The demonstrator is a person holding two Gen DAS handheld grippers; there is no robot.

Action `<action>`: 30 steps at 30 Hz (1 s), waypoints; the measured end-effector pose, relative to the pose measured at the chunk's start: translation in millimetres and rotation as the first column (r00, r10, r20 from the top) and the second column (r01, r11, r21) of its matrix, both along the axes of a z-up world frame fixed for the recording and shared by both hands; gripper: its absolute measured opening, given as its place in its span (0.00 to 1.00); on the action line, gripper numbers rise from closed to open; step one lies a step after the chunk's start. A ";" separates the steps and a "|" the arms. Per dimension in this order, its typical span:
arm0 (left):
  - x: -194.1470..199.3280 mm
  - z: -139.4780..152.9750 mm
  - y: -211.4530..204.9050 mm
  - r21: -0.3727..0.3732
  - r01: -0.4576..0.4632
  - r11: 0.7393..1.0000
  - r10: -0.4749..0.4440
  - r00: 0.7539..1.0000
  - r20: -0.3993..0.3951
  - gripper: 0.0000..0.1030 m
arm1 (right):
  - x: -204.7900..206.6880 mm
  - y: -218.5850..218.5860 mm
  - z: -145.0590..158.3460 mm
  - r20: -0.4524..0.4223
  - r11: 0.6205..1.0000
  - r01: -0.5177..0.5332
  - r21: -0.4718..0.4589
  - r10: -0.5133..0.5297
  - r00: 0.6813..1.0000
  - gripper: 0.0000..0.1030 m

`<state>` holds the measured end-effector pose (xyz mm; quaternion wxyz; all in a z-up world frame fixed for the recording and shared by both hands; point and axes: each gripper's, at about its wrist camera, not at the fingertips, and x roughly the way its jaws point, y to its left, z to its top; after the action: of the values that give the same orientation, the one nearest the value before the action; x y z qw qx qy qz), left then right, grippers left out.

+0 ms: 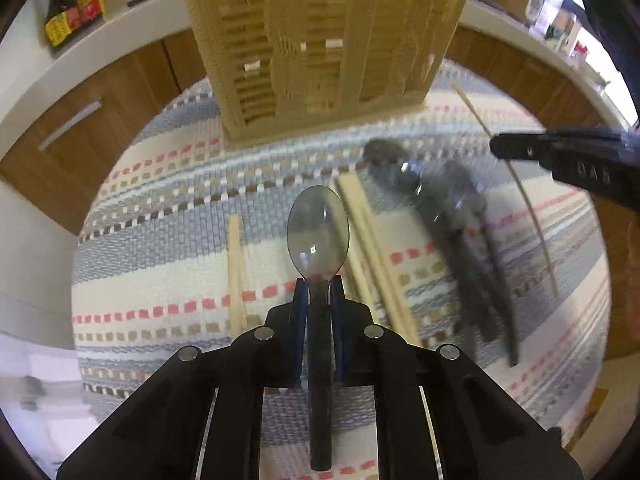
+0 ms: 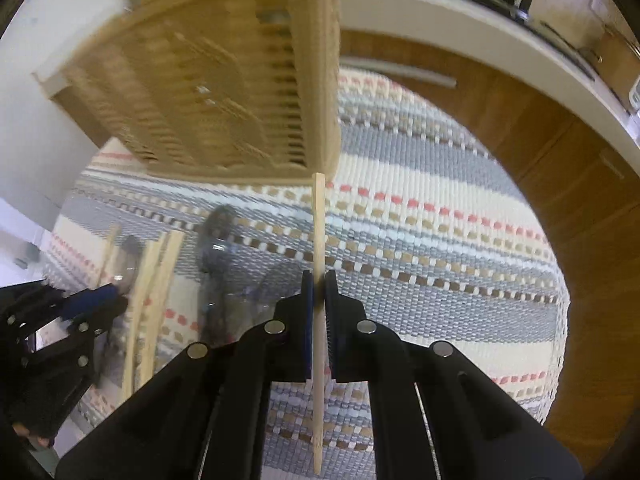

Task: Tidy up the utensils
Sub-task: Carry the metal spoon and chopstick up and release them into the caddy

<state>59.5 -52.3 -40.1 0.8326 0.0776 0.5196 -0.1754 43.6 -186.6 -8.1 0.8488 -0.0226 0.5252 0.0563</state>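
Observation:
My left gripper (image 1: 319,280) is shut on a clear grey plastic spoon (image 1: 318,232), bowl forward, held above the striped mat. My right gripper (image 2: 319,278) is shut on a single wooden chopstick (image 2: 319,216), held upright; it also shows in the left wrist view (image 1: 520,184) at the right. A tan slatted utensil basket (image 1: 320,40) stands at the far side of the mat, just ahead of both grippers; in the right wrist view the basket (image 2: 224,92) is up and to the left. Several loose chopsticks (image 1: 368,240) and dark plastic spoons (image 1: 452,220) lie on the mat.
The striped woven mat (image 1: 160,248) covers a round table. Wooden cabinets (image 1: 80,120) and a white counter with sauce bottles (image 1: 72,4) stand behind. The left gripper shows at the left edge of the right wrist view (image 2: 80,308).

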 end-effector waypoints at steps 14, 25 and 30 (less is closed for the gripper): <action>-16.1 93.5 33.7 -0.238 0.015 0.971 0.045 0.968 0.245 0.09 | -29.9 -22.6 73.8 0.245 0.979 -0.130 0.156 0.089 0.965 0.04; 4.9 167.5 48.9 -0.353 0.036 0.935 0.131 0.890 0.437 0.09 | -22.1 -7.3 143.1 0.486 0.947 -0.240 0.212 0.111 0.867 0.04; 32.2 190.6 56.8 -0.427 0.053 0.903 0.187 0.845 0.501 0.09 | 5.1 -9.8 164.1 0.570 0.946 -0.228 0.232 0.058 0.819 0.04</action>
<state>91.7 4.6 150.5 0.9454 -0.0788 0.2211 -0.2260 48.7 -196.4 156.0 0.9517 0.0466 0.2383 0.1879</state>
